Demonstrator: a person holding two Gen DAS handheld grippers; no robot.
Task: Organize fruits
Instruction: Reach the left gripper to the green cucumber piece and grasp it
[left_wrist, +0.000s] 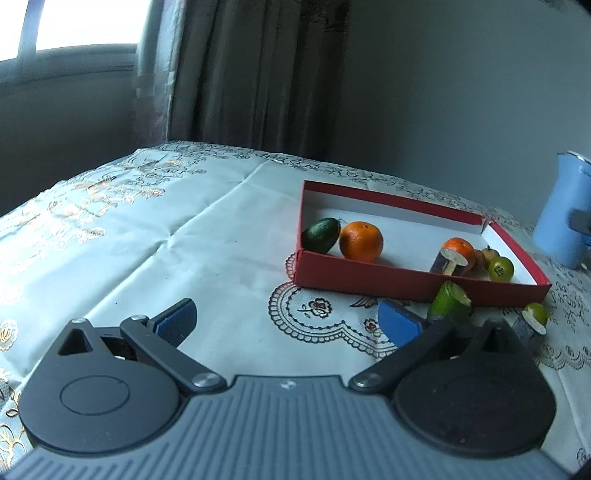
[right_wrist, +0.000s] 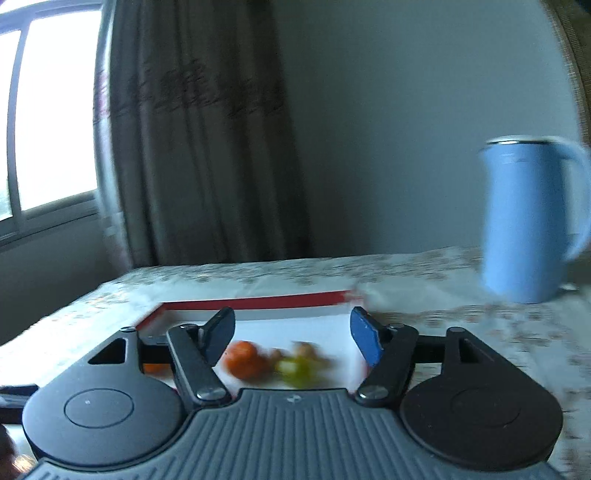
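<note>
Room with a covered table by a window

A brown curtain hangs beside the bright window; the wall is plain grey, and a white embroidered tablecloth covers the table under soft daylight

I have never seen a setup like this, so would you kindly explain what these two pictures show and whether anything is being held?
Each picture comes from a camera mounted on a hand-held gripper that a person carries, looking forward along its two blue-padded fingers. The left hand-held gripper is open over a patterned tablecloth, holding nothing. Ahead lies a red box with a dark green fruit, an orange and smaller fruits; a green fruit sits outside it. The right hand-held gripper is also open and empty above the box; that view is blurred. A blue jug stands nearby.
</note>
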